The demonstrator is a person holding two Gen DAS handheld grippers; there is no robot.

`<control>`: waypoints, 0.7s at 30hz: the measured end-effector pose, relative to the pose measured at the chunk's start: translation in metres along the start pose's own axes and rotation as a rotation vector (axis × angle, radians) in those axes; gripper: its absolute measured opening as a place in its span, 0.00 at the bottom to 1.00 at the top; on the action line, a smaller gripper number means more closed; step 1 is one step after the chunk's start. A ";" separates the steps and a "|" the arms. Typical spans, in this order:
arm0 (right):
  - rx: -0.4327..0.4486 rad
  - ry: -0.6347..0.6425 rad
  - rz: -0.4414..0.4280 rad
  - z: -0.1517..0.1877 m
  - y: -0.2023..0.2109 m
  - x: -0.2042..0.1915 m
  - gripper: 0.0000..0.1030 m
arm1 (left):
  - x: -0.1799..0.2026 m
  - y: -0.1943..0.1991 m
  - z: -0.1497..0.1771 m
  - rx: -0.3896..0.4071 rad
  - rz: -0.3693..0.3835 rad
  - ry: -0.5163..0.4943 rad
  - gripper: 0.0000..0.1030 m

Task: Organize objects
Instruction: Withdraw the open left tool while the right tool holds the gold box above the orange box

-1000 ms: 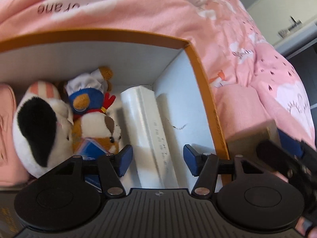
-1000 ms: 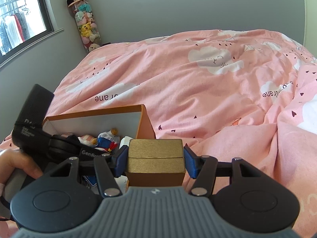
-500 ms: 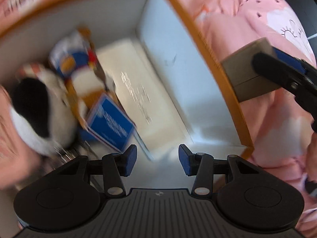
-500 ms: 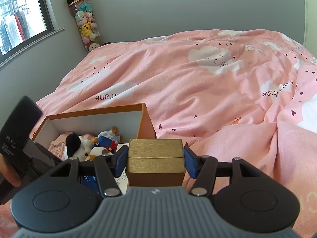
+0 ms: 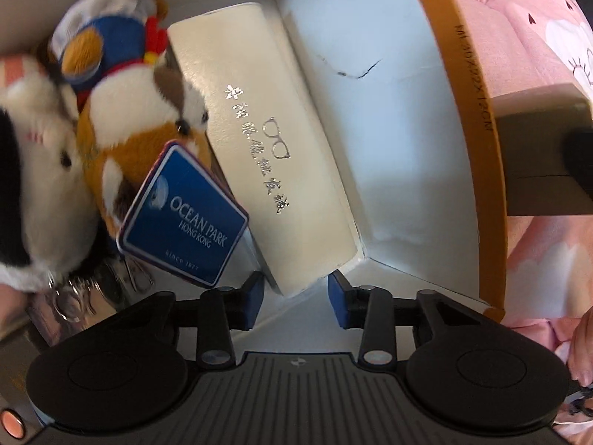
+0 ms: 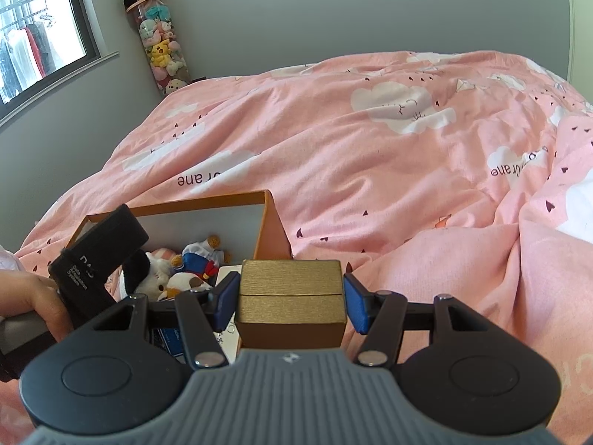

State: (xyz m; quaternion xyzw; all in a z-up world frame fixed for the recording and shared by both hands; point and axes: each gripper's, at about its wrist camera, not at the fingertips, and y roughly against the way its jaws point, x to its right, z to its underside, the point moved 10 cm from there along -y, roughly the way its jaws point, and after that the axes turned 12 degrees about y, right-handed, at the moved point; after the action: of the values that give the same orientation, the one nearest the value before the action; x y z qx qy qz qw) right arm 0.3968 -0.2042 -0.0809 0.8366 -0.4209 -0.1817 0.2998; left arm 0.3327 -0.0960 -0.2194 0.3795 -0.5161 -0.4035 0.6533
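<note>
Left gripper (image 5: 294, 300): points steeply down into the orange box (image 5: 470, 141); its jaws are closing around the near end of the white glasses case (image 5: 259, 148), which lies between the blue pads but is not yet visibly pressed.
Right gripper (image 6: 290, 300): pinches the gold box (image 6: 291, 302) by its two sides and holds it above the pink duvet (image 6: 370, 148), just outside the orange box's right wall.
Glasses case: lies on the orange box's floor, along the right wall, beside the plush toys (image 5: 122, 118).
Grip advice: the pads should likely meet the case's long sides squarely, clear of the blue Ocean Park tag (image 5: 185, 218) that overlaps its left edge.
Space advice: the free floor beside the case looks narrow; shifting the case probably makes room for the gold box.
Hidden: pad contact on the case's underside cannot be judged.
Cut off: the orange box's left part and the white-and-black plush.
Unclear: metal rings at lower left are blurred.
</note>
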 end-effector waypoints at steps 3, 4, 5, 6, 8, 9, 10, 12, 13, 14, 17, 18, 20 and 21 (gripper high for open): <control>-0.008 0.000 0.000 0.002 -0.002 0.000 0.59 | 0.004 0.003 -0.004 0.068 -0.053 -0.066 0.34; -0.010 0.000 0.000 0.003 -0.003 0.000 0.59 | 0.006 0.004 -0.005 0.091 -0.072 -0.090 0.33; -0.011 0.000 -0.001 0.003 -0.003 0.000 0.59 | 0.008 0.004 -0.006 0.106 -0.084 -0.114 0.33; -0.011 -0.001 -0.001 0.003 -0.004 0.000 0.59 | 0.010 0.004 -0.006 0.115 -0.094 -0.132 0.33; -0.012 0.000 -0.001 0.003 -0.004 0.000 0.59 | 0.014 0.004 -0.005 0.135 -0.110 -0.178 0.31; -0.012 0.000 -0.001 0.003 -0.004 0.000 0.59 | 0.016 0.003 -0.004 0.147 -0.121 -0.211 0.31; -0.012 -0.001 -0.001 0.003 -0.004 0.001 0.59 | 0.018 0.003 -0.003 0.156 -0.135 -0.239 0.30; -0.012 -0.001 -0.002 0.003 -0.004 0.000 0.59 | 0.024 0.001 -0.001 0.186 -0.167 -0.323 0.28; -0.013 -0.001 -0.002 0.003 -0.005 0.001 0.59 | 0.025 0.001 -0.001 0.201 -0.189 -0.353 0.27; -0.014 -0.001 -0.001 0.003 -0.005 0.001 0.59 | 0.025 0.001 -0.001 0.213 -0.202 -0.369 0.27; -0.016 -0.002 -0.002 0.004 -0.006 0.000 0.59 | 0.026 0.003 -0.002 0.192 -0.170 -0.352 0.28; -0.016 -0.002 -0.003 0.005 -0.006 0.001 0.59 | 0.026 0.006 -0.002 0.187 -0.145 -0.338 0.29; -0.015 -0.005 -0.005 0.006 -0.005 0.001 0.59 | 0.026 0.015 -0.005 0.205 -0.111 -0.330 0.30; -0.014 -0.007 -0.006 0.006 -0.005 0.002 0.59 | 0.026 0.020 -0.006 0.211 -0.087 -0.327 0.30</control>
State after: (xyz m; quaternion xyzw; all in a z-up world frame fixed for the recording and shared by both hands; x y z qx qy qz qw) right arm 0.3974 -0.2054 -0.0882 0.8351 -0.4181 -0.1886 0.3038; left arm 0.3453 -0.1122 -0.1927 0.3974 -0.6380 -0.4312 0.4992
